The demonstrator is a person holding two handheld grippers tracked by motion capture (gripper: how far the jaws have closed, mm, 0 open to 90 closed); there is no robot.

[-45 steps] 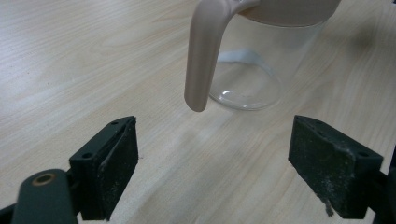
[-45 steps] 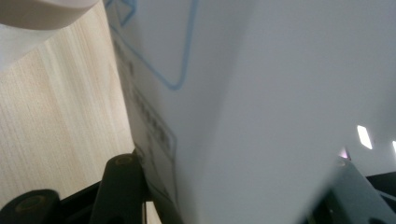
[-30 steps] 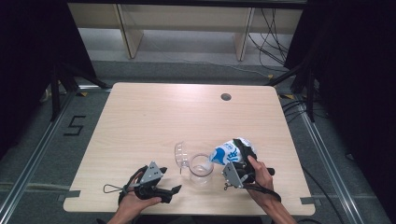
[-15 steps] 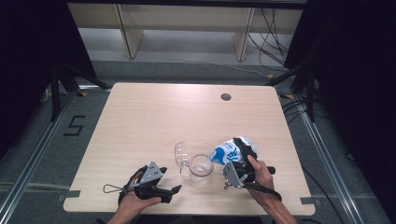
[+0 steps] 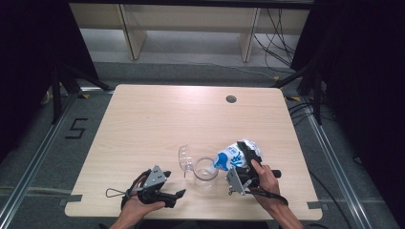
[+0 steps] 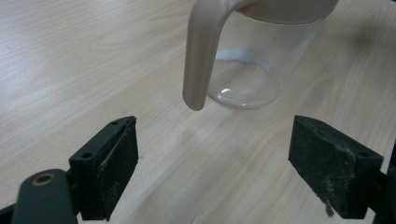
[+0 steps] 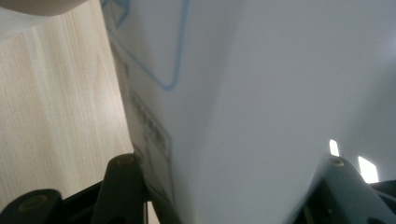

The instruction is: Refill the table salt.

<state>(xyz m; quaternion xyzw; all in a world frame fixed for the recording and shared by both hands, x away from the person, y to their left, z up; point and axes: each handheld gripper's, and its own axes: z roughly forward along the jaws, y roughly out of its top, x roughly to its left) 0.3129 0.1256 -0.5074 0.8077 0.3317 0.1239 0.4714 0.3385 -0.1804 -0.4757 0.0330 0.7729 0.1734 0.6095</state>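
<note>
Tabletop: right gripper (image 5: 244, 164) around tilted carton (image 5: 234, 156)

You see the table (image 5: 157, 124) evenly lit from above, darkness either side; soft shadows, and the carton (image 7: 261, 93) blurred, pale, far too close for focus.

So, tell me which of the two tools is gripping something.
The right tool: its jaws clamp the white-and-blue carton, tipped over the clear jug. The left tool sits open, nothing between its jaws.
</note>
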